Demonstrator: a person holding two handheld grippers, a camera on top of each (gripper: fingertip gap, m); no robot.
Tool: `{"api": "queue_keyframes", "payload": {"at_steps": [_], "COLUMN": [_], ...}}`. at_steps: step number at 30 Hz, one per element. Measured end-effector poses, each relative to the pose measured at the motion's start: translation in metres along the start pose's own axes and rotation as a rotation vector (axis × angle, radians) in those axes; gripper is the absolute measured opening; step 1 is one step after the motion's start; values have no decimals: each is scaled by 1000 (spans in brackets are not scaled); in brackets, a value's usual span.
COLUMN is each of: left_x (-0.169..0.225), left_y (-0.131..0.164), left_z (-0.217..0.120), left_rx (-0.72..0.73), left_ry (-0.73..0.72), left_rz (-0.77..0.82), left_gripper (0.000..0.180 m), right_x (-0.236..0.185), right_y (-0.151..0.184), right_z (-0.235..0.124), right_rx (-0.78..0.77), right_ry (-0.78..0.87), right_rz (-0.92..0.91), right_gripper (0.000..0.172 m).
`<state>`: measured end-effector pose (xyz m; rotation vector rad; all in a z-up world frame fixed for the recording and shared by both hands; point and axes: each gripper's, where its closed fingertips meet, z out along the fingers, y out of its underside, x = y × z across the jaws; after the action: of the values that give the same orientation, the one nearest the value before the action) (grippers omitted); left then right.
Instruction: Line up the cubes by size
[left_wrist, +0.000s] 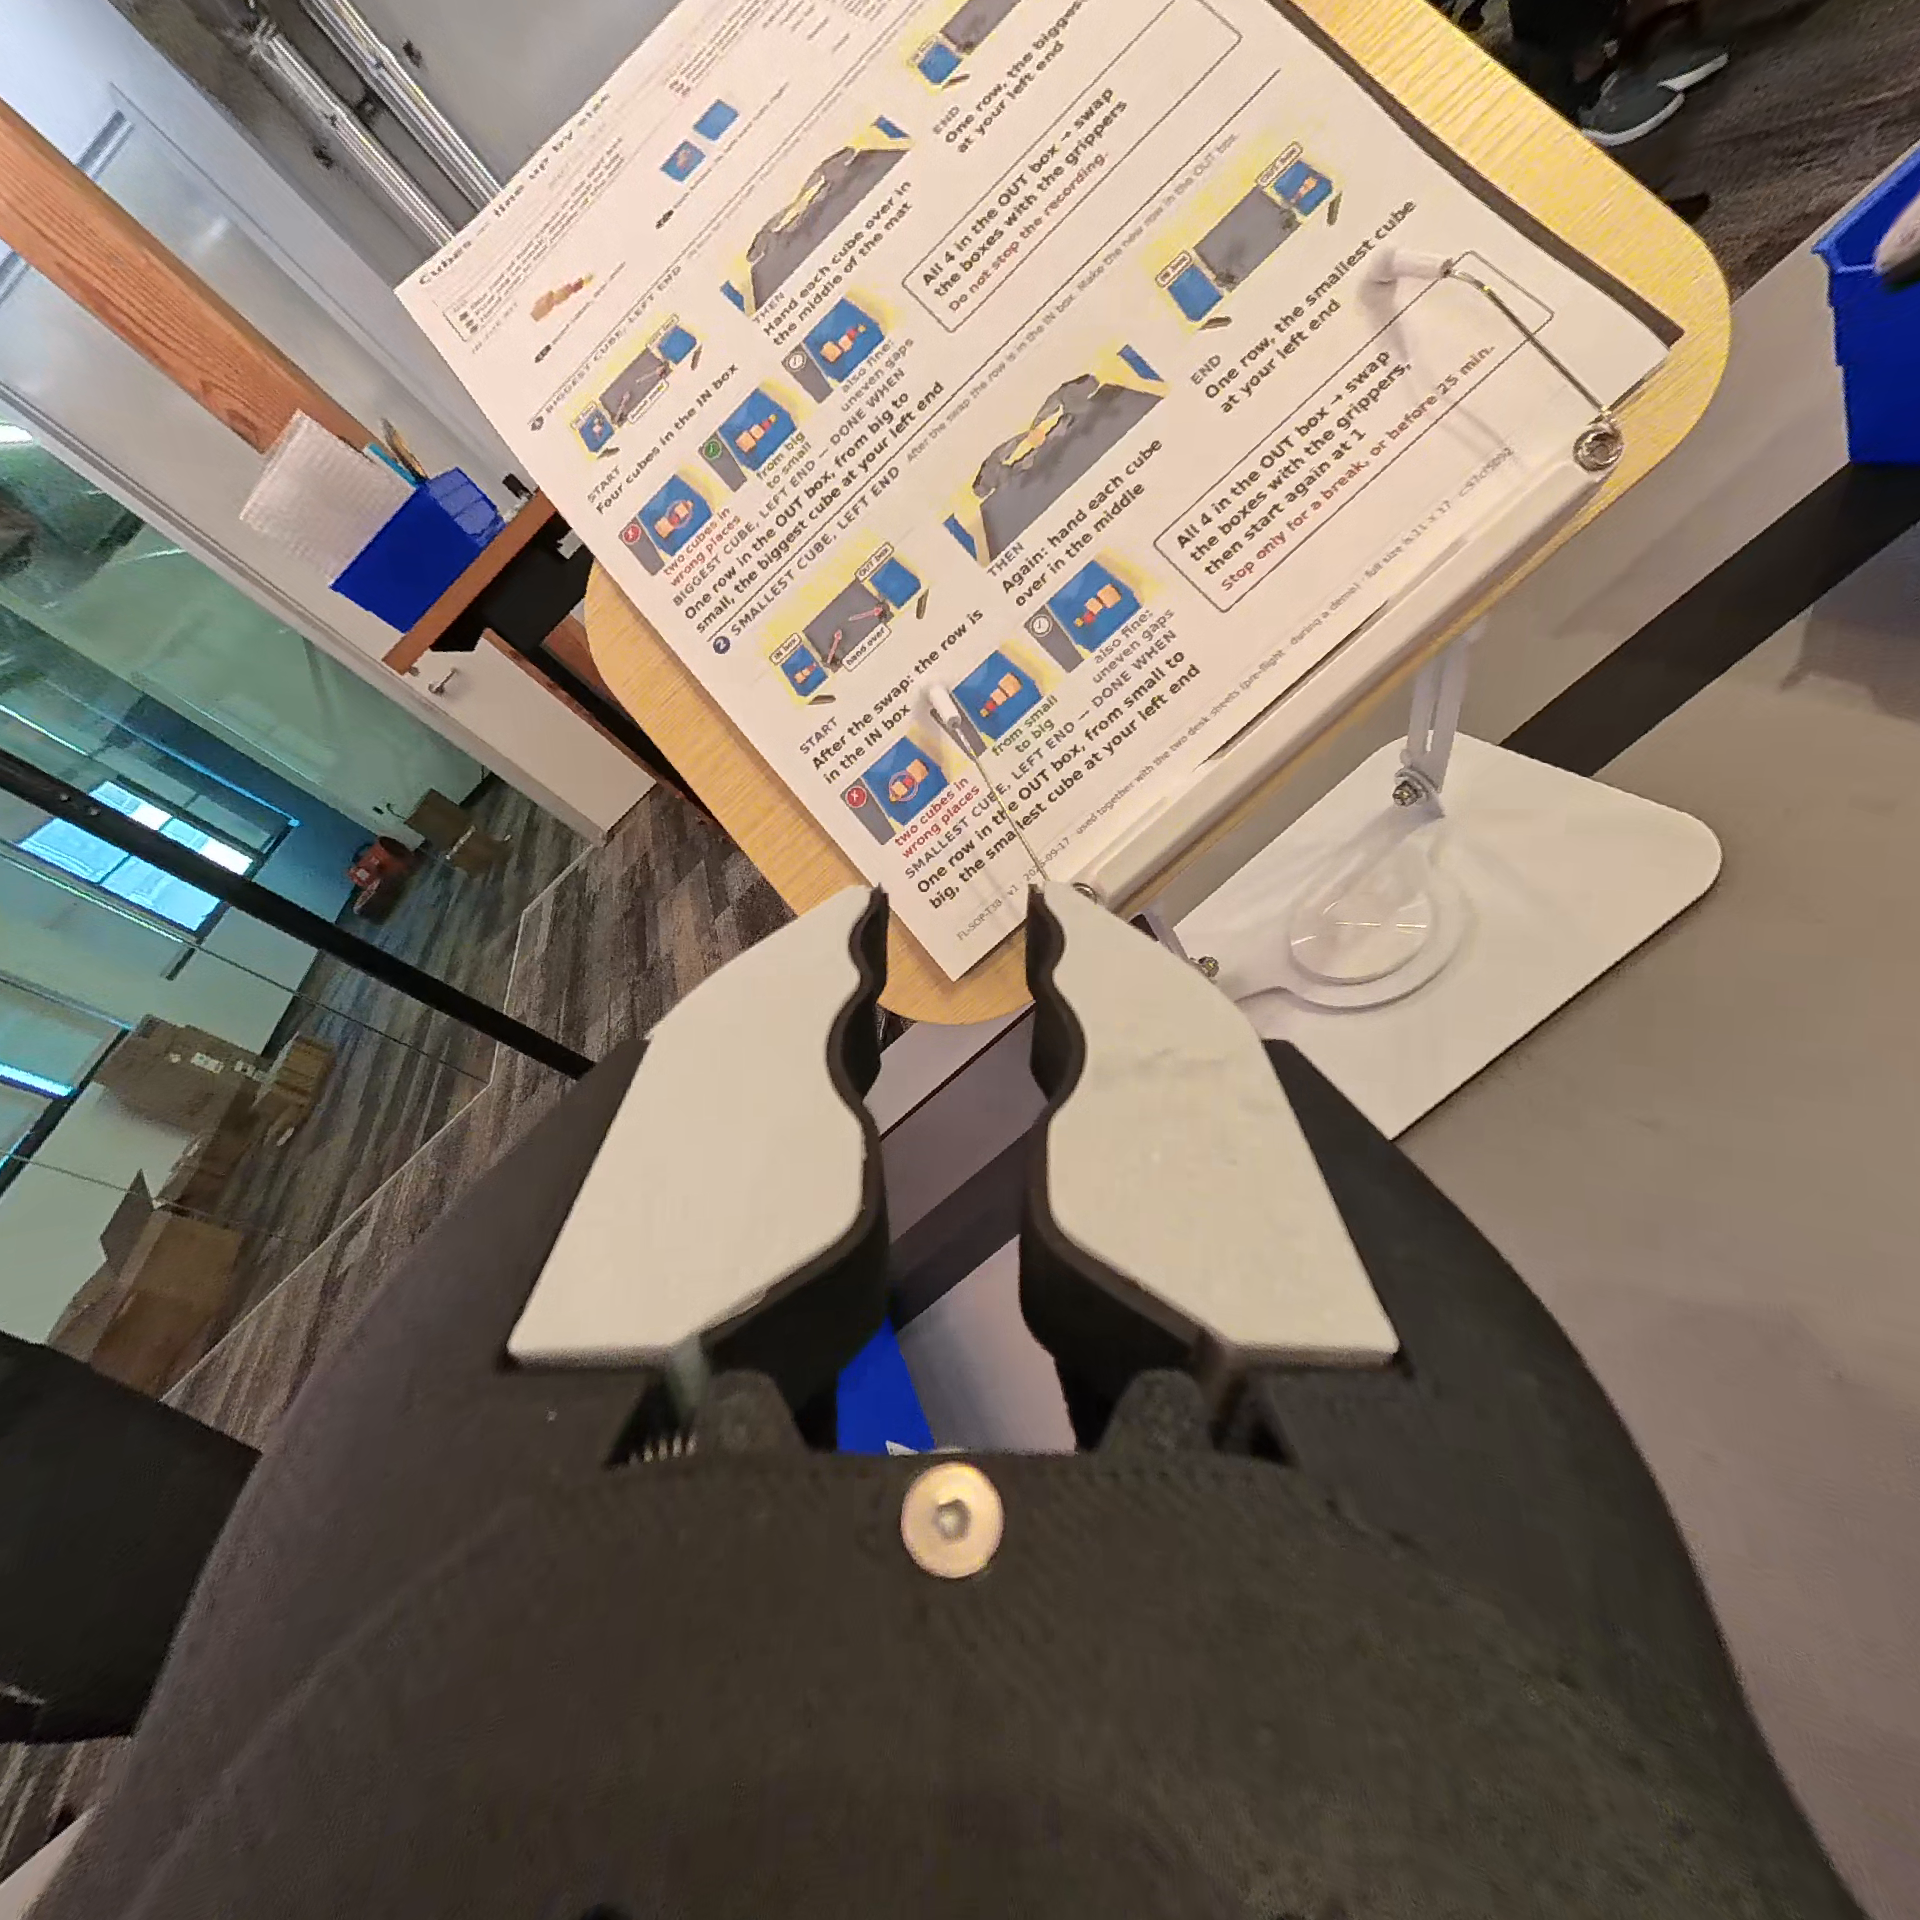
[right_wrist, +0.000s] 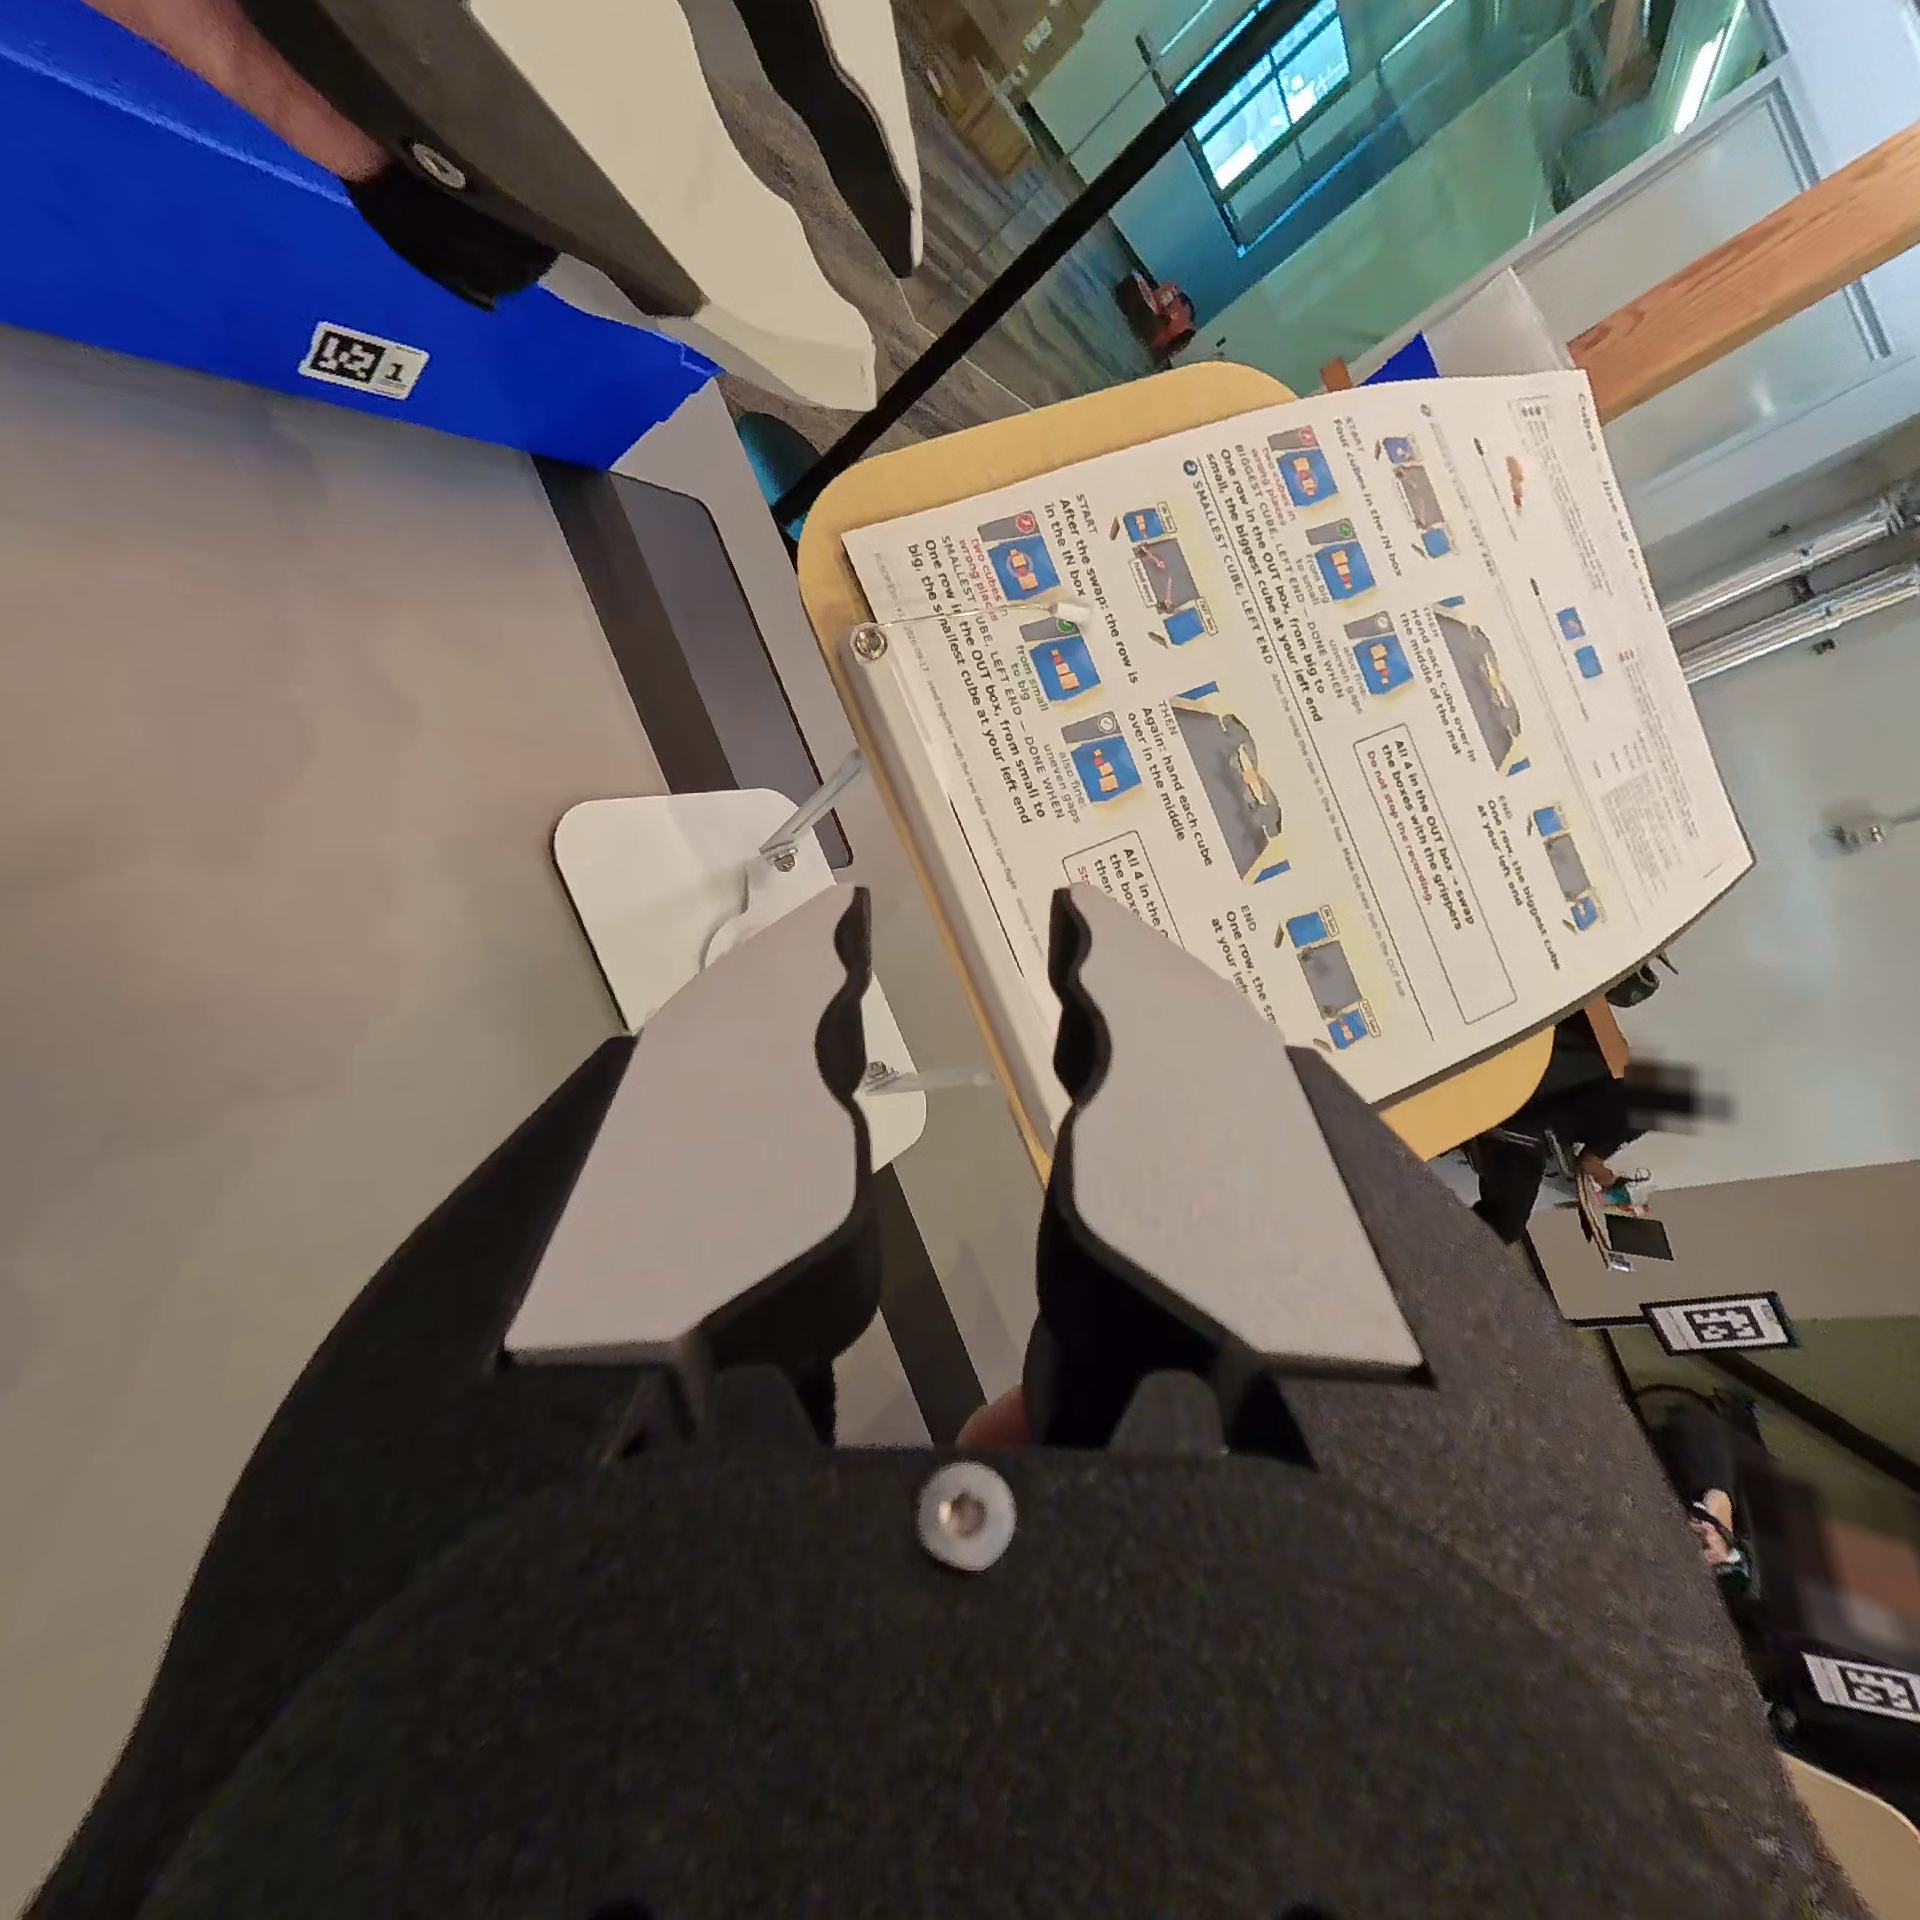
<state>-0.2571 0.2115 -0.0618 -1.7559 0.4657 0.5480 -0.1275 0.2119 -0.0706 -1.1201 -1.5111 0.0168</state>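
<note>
Cubes not visible in either view; handling unknown, likely light, rigid, best pinched on opposite flat faces. Left gripper (left_wrist: 956, 904) and right gripper (right_wrist: 961, 909) both released, empty. Sheet (left_wrist: 1039, 416) ahead, bin (right_wrist: 156, 260) far left of right gripper.

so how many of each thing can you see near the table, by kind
grippers: 2 (left, right), both open and empty
blue boxes: 2 ()
stand: 1
sheet: 1
cubes: 0 in view
total: 6
</note>
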Motion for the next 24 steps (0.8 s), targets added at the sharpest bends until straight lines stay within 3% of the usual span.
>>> {"api": "queue_keyframes", "payload": {"at_steps": [1,10,14,18,24], "left_x": [0,-10,-33,-70,-134], "left_y": [0,5,14,55,161], "left_z": [0,-2,-13,-30,-34], "left_rx": [0,-14,-55,-173,-533], "left_ry": [-1,-19,-72,-74,71], "left_rz": [2,-5,24,55,362], "left_gripper": [25,26,26,27,35], "right_x": [-1,-7,-9,-9,-12], "right_y": [-1,-2,-2,3,-1], "right_z": [0,4,5,6,4], "right_rx": [-1,-7,1,0,42], "right_ry": [-1,-19,-28,-49,-84], "right_rz": [-4,-28,-39,-27,1], "right_gripper": [33,33,34,34,34]}}
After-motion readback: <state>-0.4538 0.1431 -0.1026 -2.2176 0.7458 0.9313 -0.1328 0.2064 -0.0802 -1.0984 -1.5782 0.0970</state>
